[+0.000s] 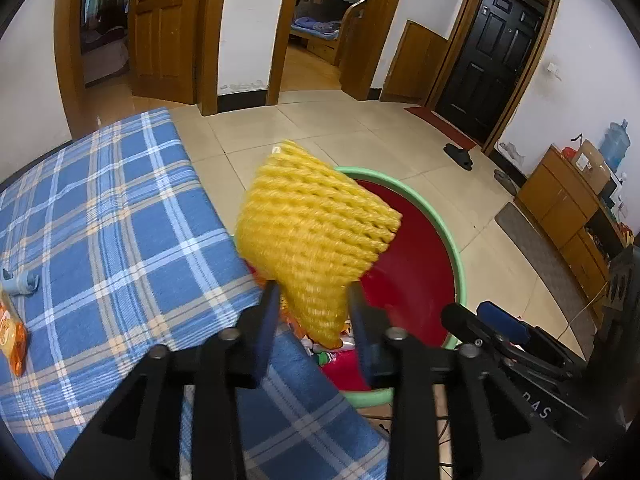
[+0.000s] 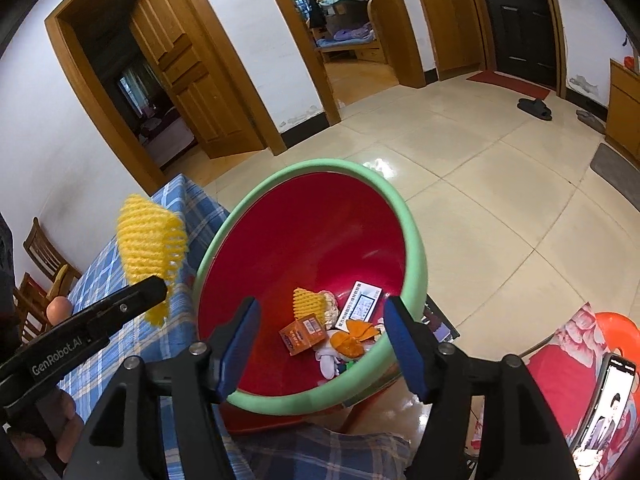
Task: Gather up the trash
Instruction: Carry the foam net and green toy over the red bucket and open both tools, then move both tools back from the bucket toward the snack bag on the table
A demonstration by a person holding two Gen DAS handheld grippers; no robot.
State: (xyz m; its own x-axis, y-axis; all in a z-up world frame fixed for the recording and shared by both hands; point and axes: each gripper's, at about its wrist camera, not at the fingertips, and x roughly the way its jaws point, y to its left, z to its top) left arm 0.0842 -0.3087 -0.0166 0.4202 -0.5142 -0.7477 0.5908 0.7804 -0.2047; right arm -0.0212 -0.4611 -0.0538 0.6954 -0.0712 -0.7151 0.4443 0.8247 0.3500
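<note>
My left gripper [image 1: 314, 296] is shut on a yellow foam fruit net [image 1: 316, 232] and holds it in the air at the table's edge, beside the bin's near rim. The net also shows in the right wrist view [image 2: 150, 246], left of the bin. The bin is red inside with a green rim [image 2: 412, 240] and stands on the floor next to the table; it also shows in the left wrist view [image 1: 460, 272]. Inside lie another yellow net [image 2: 308, 302], an orange box [image 2: 302, 336], orange peel [image 2: 354, 338] and a printed card [image 2: 360, 306]. My right gripper [image 2: 320, 320] is open and empty above the bin.
The table has a blue checked cloth [image 1: 120, 220]. An orange snack packet [image 1: 12, 332] and a pale blue object [image 1: 18, 282] lie at its left. A red stool [image 2: 616, 332] and a phone [image 2: 610, 404] are at the right. Tiled floor [image 2: 500, 200] lies beyond.
</note>
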